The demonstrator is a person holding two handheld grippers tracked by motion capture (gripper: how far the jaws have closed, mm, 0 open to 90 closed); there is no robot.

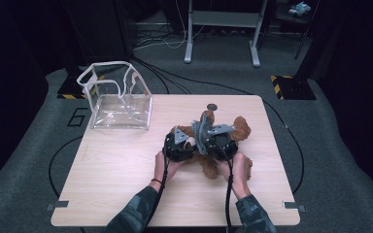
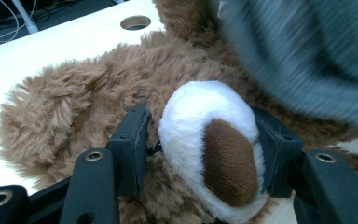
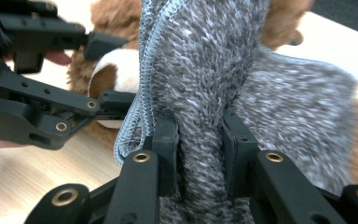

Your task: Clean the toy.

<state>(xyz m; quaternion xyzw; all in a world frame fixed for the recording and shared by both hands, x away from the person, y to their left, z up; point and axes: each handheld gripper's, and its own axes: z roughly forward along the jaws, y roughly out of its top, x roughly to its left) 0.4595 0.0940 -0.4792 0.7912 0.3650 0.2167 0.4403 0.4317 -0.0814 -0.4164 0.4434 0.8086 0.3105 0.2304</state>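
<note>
While the person's two hands rest near the middle of the pale wooden tabletop (image 1: 116,170), the high view shows the left claw (image 1: 178,141) and the right claw (image 1: 212,138) side by side over a brown plush teddy bear (image 1: 240,128) lying under and just beyond them. A grey fabric piece (image 1: 200,132) stands up between the two claws. Well off to the left claw's far left sits a clear plastic bag with white trim (image 1: 119,104).

Along the left claw (image 2: 200,140), its jaws are clamped on the bear's white foot with a dark brown sole (image 2: 209,149), one pad on each side. Brown fur (image 2: 74,98) spreads beyond and left of it; a blurred grey shape, probably the fabric, hangs above right.

Along the right claw (image 3: 200,149), the jaws pinch a fold of the grey knitted cloth (image 3: 205,84), which rises straight up from them. To its left, the left claw (image 3: 109,74) grips the white foot (image 3: 114,70).
</note>
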